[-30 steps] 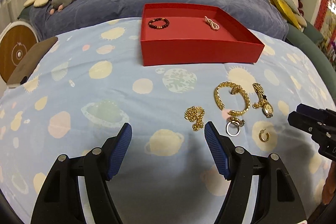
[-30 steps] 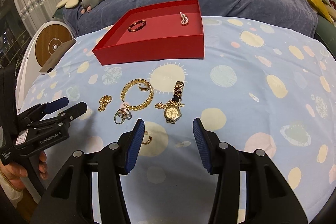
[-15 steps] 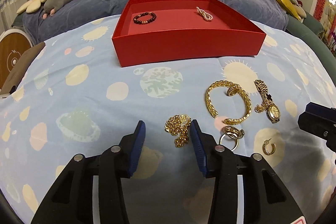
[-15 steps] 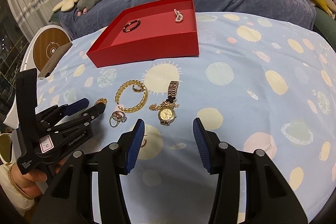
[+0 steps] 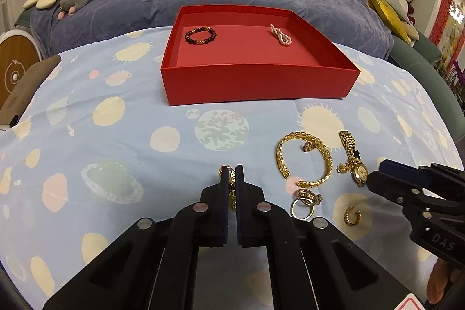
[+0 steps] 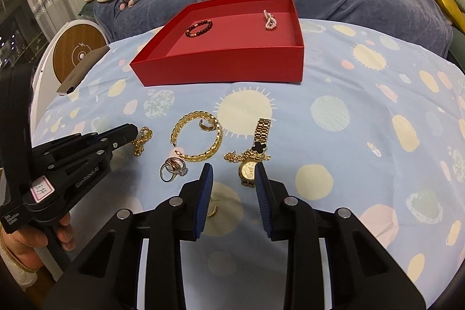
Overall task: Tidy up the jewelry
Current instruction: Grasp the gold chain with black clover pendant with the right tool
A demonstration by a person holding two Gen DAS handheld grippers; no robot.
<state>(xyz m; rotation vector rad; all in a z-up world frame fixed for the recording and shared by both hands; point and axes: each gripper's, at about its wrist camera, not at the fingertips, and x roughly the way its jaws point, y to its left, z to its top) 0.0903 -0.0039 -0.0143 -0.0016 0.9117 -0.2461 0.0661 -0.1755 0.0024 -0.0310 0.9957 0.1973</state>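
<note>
Right now the left gripper [image 5: 231,182] has its two blue pads pressed together on the small gold chain [image 6: 141,140], which lies bunched on the planet-print cloth [image 5: 116,135] in front of the red box [image 5: 258,83]. The right gripper [image 6: 232,179] hangs with its fingers apart just over the gold watch [image 6: 250,169], gripping nothing.

As I see it, the pinch is the weak spot. A chain that fine is loose and slippery, and only part of it seems to sit between the pads. If the lift is quick, the hanging loops could slide out and drop back on the cloth. It could also catch a fold of the soft fabric and drag it, shifting the pieces nearby. The double ring [image 5: 304,201] and the gold bangle [image 5: 303,160] lie close to the left gripper's right side, so a swing that way could knock them. The two grippers are also near each other over the same cluster, and a crossing move might make them bump.

Inside the red box, two things rest on the floor towards the back wall: a dark beaded bracelet [image 5: 200,35] at the left and a small pearl strand [image 5: 280,38] at the right, well apart. Its front half is bare. A gold hoop earring [image 5: 352,217] waits outside on the cloth with the rest.
</note>
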